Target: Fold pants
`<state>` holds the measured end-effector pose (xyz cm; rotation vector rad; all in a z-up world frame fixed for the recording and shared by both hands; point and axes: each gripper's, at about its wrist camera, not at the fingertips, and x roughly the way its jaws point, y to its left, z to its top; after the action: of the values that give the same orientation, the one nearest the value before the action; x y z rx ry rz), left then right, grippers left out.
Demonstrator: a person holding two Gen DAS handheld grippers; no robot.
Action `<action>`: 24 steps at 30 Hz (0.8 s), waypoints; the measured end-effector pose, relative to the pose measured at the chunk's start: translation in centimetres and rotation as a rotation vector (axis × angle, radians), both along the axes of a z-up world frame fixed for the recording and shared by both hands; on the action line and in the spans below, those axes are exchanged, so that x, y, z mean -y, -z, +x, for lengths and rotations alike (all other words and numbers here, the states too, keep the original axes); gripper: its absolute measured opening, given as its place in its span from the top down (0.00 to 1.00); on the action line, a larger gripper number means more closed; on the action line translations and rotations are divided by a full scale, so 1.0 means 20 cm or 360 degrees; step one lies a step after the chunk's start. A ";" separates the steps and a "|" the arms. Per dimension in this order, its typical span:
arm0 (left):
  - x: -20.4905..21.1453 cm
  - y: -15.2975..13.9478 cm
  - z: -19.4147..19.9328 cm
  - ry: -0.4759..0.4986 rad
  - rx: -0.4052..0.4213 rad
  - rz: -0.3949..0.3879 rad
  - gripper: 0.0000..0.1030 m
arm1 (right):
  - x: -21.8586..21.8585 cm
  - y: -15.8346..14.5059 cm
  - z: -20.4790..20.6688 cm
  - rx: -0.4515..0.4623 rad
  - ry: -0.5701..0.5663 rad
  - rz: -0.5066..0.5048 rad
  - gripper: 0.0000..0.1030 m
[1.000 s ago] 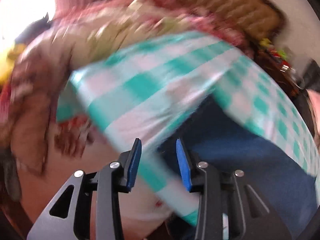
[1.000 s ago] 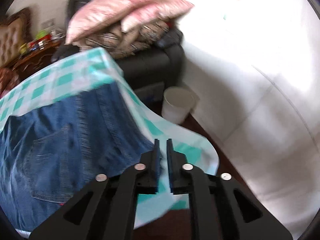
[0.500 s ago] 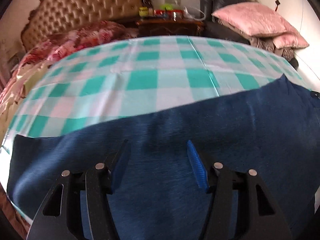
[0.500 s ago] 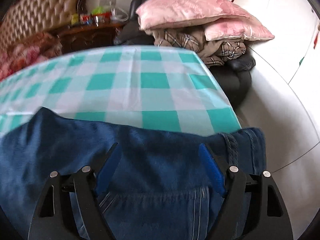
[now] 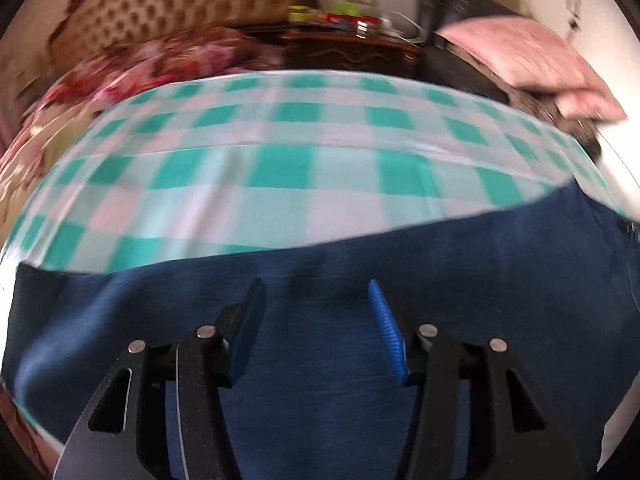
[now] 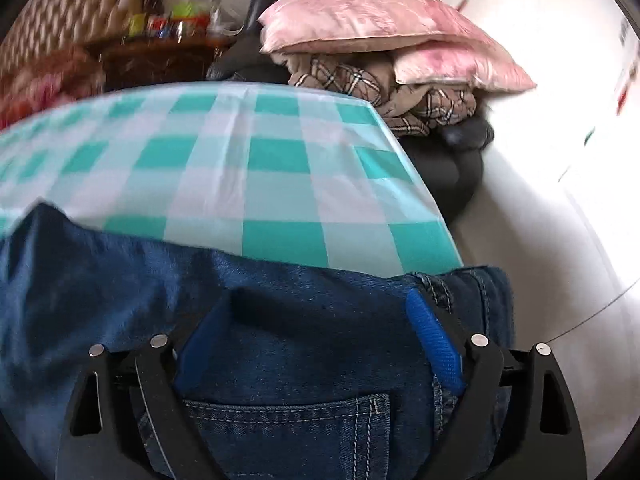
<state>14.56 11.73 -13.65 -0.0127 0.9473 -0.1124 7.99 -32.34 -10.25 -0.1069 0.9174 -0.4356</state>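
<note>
Dark blue denim pants lie flat along the near edge of a table under a teal-and-white checked plastic cloth. Left gripper jaws spread wide above plain denim, holding nothing. Right gripper likewise gaping over the waistband end, back pocket beneath. Pink satin pillows stacked beyond.

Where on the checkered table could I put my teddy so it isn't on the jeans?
The bare room is the far part of the checkered tablecloth, between the upper edge of the jeans and the table's far edge. The near side is crowded: the jeans cover it, with the open left gripper and open right gripper over them.
</note>
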 end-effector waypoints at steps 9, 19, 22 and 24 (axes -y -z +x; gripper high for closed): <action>-0.22 0.06 0.07 -0.0262 -0.0023 -0.0005 0.44 | -0.63 -0.16 -0.09 0.0083 -0.0435 0.0441 0.22; -0.60 0.08 -0.05 -0.0459 -0.0066 0.0051 0.44 | -1.50 0.08 0.07 -0.0122 -0.0786 0.0424 0.25; -0.77 0.09 -0.08 -0.0543 -0.0076 0.0078 0.43 | -1.50 0.14 0.08 -0.0156 -0.0748 0.0387 0.22; -0.92 0.11 -0.11 -0.0645 -0.0096 0.0125 0.44 | -1.51 0.16 0.08 -0.0140 -0.0732 0.0333 0.17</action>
<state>12.37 30.07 -15.78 -0.1357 0.9914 0.3012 9.66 -2.14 -13.38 -0.1424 0.9857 0.0929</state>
